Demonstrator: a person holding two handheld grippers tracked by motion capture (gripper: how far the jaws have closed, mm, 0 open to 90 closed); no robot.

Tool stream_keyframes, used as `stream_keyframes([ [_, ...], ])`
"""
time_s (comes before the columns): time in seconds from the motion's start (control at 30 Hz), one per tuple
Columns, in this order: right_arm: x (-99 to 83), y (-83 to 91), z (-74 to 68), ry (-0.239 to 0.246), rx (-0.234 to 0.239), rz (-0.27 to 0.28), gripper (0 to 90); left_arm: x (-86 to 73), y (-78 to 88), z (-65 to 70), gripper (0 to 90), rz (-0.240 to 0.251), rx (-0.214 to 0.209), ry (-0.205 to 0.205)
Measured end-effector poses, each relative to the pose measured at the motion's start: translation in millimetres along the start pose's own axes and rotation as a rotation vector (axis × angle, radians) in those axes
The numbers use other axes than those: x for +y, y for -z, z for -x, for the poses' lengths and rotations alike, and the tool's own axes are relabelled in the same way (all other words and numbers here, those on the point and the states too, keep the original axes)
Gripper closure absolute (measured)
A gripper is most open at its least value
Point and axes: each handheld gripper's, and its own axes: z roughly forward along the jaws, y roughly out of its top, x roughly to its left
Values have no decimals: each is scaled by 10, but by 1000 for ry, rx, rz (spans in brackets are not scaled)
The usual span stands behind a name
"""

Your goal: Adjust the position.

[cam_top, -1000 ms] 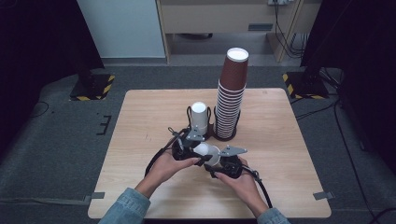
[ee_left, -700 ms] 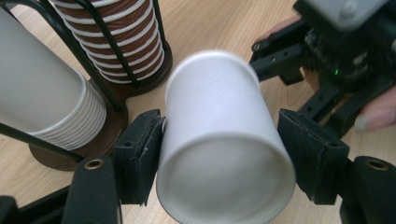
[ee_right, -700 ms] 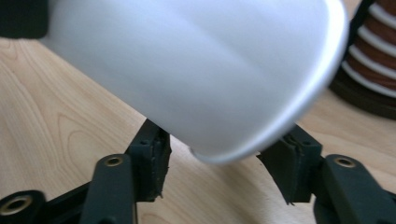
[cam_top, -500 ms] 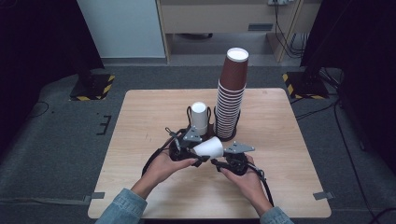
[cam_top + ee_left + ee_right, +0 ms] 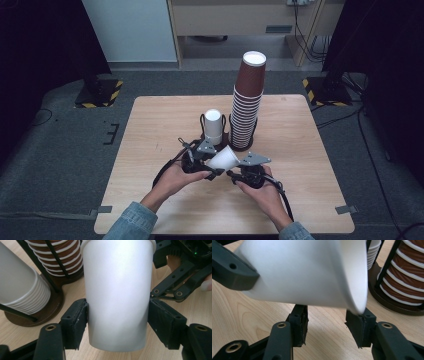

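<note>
The left gripper view has the left gripper (image 5: pixel 117 322) clamped about halfway on a white paper cup (image 5: pixel 117 295), a black pad pressed flat against each side of the cup's wall near its base. From the high view, that cup (image 5: pixel 223 160) lies tilted on its side, above the wooden table (image 5: pixel 150 130), between the two hands, with the left gripper (image 5: pixel 200 160) at its narrow end and the right gripper (image 5: pixel 235 175) at its mouth. The right gripper view looks up under the cup (image 5: pixel 307 275): the right gripper (image 5: pixel 329 327) has just been closing, yet a gap remains between its pads, and the rim sits at the tip of one pad; whether it pinches the rim I cannot tell. Behind stand a short stack of white cups (image 5: pixel 213 125) and a tall stack of brown cups (image 5: pixel 247 100), each in a wire holder.
</note>
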Motion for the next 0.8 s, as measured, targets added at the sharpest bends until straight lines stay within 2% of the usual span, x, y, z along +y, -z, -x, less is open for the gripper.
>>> stream_keyframes([
  [0.17, 13, -2, -29, 14, 5, 6, 523, -13, -43, 10, 287, -21, -4, -14],
  [0.27, 12, -4, -41, 29, 0, 3, 524, -29, -70, 0, 286, -25, -12, -3],
  [0.4, 10, -6, -48, 37, -3, 1, 524, -38, -81, 2, 292, -28, -6, -9],
  [0.63, 16, 0, -55, 43, -6, -2, 506, -72, -65, 7, 304, -6, -6, -8],
  [0.8, 20, 1, -54, 36, -6, -4, 487, -135, -77, -9, 306, 41, -11, 25],
])
